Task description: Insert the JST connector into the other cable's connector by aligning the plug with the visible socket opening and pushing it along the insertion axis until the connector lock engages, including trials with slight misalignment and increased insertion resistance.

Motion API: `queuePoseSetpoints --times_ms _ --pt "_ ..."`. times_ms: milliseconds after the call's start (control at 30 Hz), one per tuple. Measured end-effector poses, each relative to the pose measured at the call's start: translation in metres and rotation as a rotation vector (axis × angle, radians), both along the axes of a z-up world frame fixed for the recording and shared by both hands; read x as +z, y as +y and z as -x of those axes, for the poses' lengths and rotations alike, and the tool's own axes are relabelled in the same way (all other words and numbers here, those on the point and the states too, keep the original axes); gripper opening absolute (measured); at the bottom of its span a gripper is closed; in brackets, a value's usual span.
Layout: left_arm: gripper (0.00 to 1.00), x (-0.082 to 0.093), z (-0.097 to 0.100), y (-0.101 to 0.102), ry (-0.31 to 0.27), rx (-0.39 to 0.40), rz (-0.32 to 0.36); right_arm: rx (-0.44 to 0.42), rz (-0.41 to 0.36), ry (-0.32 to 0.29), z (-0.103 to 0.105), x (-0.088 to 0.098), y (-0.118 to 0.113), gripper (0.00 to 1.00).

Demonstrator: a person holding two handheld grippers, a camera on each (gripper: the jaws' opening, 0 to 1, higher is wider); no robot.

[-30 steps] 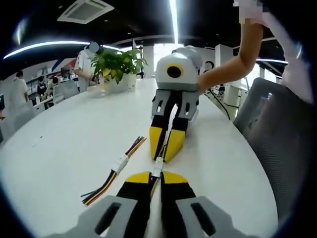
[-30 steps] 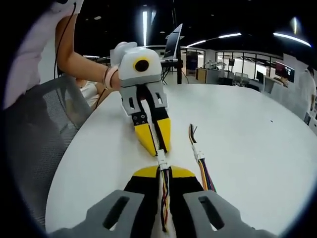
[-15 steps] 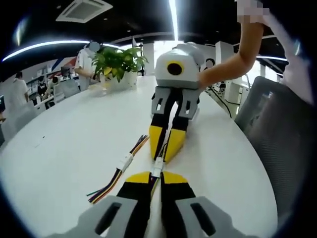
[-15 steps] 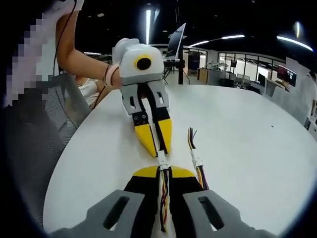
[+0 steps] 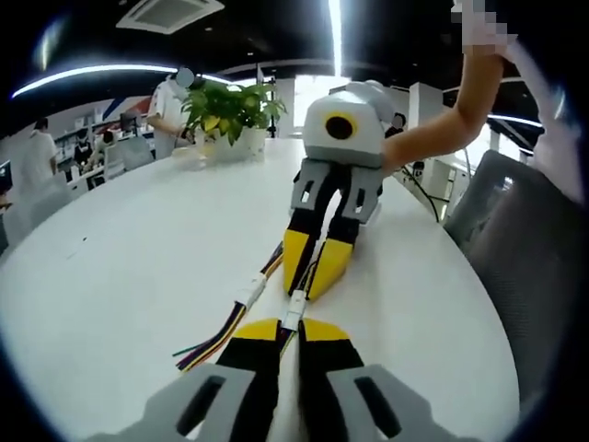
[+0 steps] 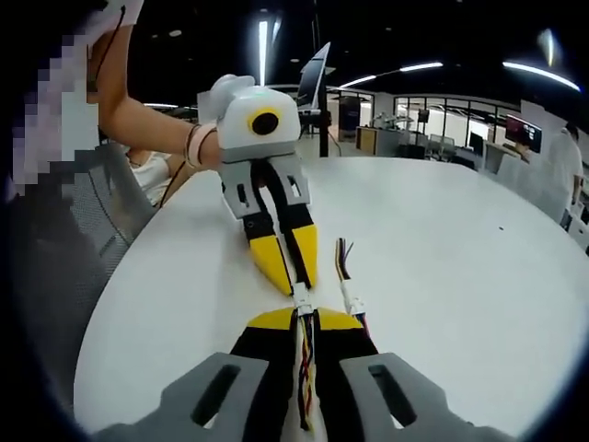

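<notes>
Both grippers face each other tip to tip above the white table [image 5: 120,267]. In the left gripper view, my left gripper [image 5: 291,328] is shut on a cable whose white JST connector [image 5: 293,311] pokes out from its yellow tips. Opposite it, the right gripper [image 5: 311,273] is shut and meets that connector. In the right gripper view, my right gripper [image 6: 305,319] is shut on a bundle of coloured wires [image 6: 305,368]. Their white connector [image 6: 301,296] touches the left gripper [image 6: 293,267]. I cannot tell how deep the plug sits in the socket.
A spare cable with a white connector [image 5: 249,296] [image 6: 352,305] lies on the table beside the grippers. A potted plant [image 5: 225,109] stands at the far end. Grey chairs [image 5: 520,258] [image 6: 55,276] flank the table's edge. People stand in the background.
Both views have shifted slightly, so the spare cable now appears closer to the jaws. The two grippers stay shut and tip to tip on the connectors.
</notes>
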State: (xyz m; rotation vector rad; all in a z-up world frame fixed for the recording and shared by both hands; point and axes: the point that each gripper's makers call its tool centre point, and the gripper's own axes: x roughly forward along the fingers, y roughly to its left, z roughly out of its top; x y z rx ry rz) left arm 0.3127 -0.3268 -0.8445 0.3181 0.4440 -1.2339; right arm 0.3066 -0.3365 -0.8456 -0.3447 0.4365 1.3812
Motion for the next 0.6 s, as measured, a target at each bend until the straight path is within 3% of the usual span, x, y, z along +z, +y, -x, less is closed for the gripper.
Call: queuePoseSetpoints --times_ms 600 --pt "0.01 0.0021 -0.0004 -0.0024 0.025 0.038 0.037 -0.027 -0.02 0.003 -0.0019 -0.0037 -0.0039 0.04"
